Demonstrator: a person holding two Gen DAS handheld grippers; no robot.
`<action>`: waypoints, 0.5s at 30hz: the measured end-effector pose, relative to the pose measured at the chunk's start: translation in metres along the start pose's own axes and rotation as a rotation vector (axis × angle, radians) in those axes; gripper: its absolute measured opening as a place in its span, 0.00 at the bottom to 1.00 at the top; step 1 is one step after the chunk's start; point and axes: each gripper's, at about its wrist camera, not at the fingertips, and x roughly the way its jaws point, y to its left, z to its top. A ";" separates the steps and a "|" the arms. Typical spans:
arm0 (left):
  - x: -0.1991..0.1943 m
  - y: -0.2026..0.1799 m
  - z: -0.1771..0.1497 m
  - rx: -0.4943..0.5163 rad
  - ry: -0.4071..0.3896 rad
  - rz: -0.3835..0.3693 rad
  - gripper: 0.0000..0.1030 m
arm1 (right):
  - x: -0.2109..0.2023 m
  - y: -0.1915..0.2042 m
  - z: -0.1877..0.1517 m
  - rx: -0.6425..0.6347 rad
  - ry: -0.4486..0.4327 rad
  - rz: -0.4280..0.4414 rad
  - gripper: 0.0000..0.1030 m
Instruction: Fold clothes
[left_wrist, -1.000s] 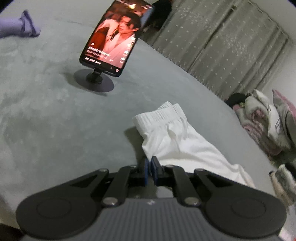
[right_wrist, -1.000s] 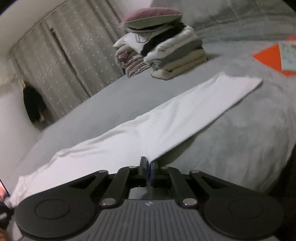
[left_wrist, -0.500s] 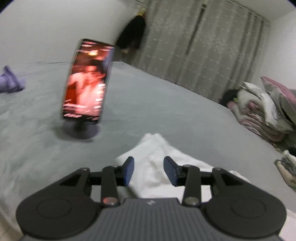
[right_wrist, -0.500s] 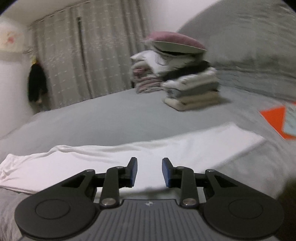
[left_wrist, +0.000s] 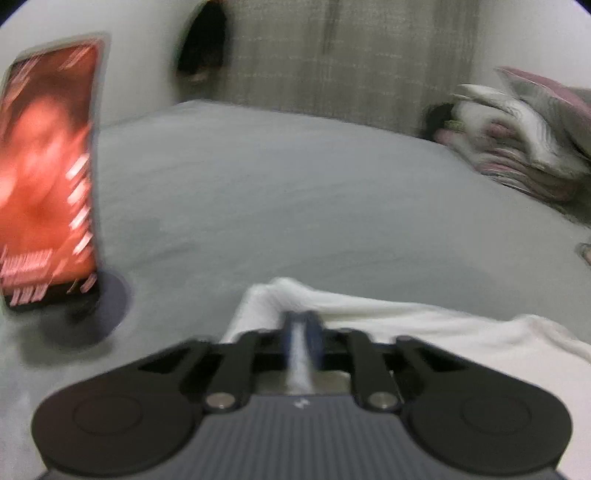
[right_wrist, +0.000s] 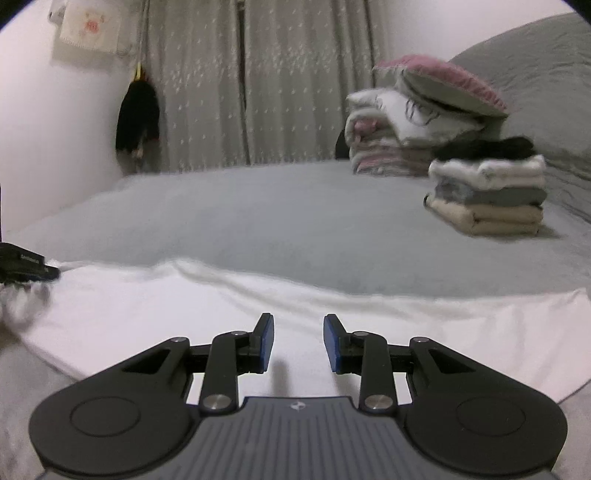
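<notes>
Both grippers have shifted along the bed since a second ago: each then pinched an edge of the white garment with its fingers together, both let go half a second back, and the views have levelled out to show the curtained wall. Now the left gripper is pressed together again, its blue pads meeting on a ridge of white cloth that runs back between them (the picture is smeared by motion, so the grip itself looks likely rather than certain). Its jaws have just been closing. The right gripper stands spread, blue pads apart, hovering just over the garment with nothing between them but the cloth lying flat below.

That garment lies stretched in a long white band across the near part of the grey bed, from the left edge of the right wrist view to its right edge, with a soft crease along its far side. In the left wrist view it runs from the gripper off to the right.

A phone on a round stand, its screen glowing red, is upright at the left of the left wrist view, apart from the garment. Farther back on the bed, a stack of folded clothes sits at the right, with a second pile and a pink-edged pillow behind it. Grey curtains hang beyond the bed.
</notes>
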 end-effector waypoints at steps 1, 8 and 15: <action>-0.001 0.005 0.000 -0.040 0.001 -0.014 0.06 | 0.004 0.000 -0.006 -0.014 0.024 0.000 0.30; -0.020 -0.013 -0.002 0.001 0.004 0.013 0.25 | -0.004 0.000 -0.010 -0.143 0.045 0.039 0.34; -0.044 -0.045 0.019 0.006 0.017 -0.083 0.47 | 0.011 -0.024 0.042 -0.085 0.141 0.134 0.34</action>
